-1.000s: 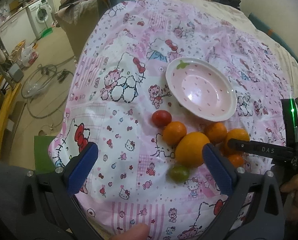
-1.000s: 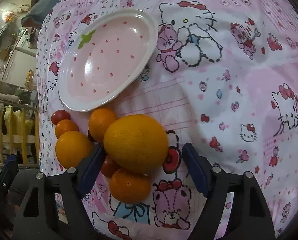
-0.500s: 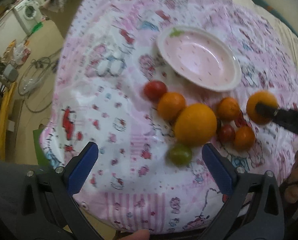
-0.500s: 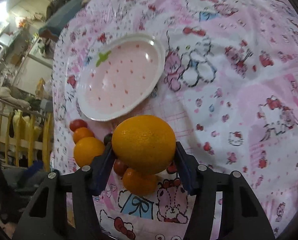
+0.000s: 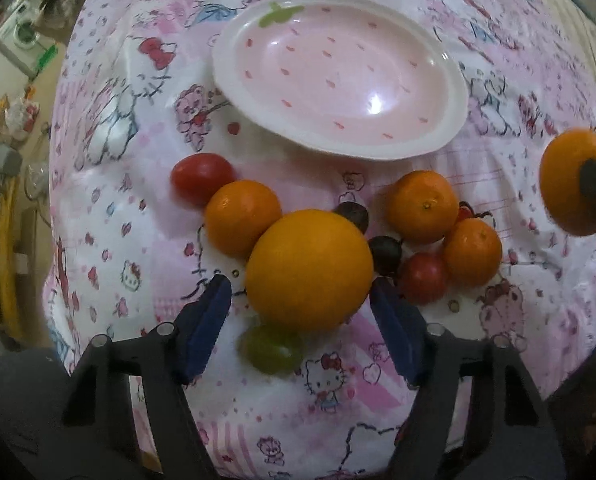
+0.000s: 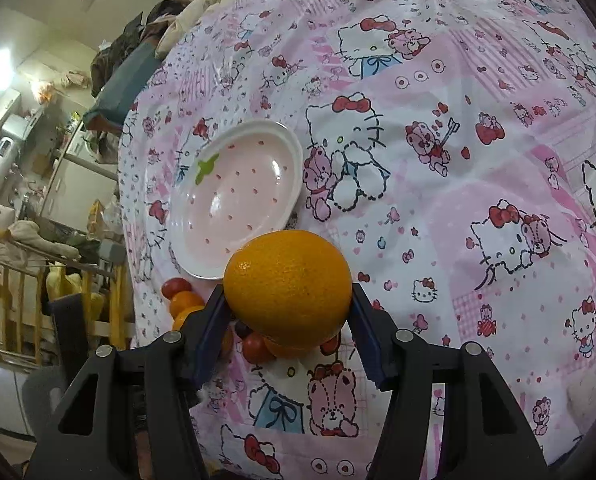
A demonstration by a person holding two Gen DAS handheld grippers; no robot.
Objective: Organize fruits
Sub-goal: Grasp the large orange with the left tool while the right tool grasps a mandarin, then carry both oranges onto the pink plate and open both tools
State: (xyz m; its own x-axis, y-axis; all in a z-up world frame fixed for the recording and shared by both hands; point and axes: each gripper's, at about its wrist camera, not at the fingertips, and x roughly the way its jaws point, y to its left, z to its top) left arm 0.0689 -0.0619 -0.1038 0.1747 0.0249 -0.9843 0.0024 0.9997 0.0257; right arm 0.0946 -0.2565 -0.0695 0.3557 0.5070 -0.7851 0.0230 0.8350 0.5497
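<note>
Right wrist view: my right gripper (image 6: 288, 308) clamps orange (image 6: 288, 288), lifted near plate (image 6: 234, 200). Left gripper (image 5: 302, 312) closing around big orange (image 5: 309, 268) on cloth, pads not pressing. Firm, round, rolls; grip at widest middle.

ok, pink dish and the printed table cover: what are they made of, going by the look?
Pink dish: probably melamine or glazed ceramic; smooth and glossy, with a sharp white highlight in the well and a thick rounded white rim. The look alone doesn't settle which.
Table cover: looks like thin woven cloth, matte, printed with cartoon cats; it shows soft creases and no glare.
</note>
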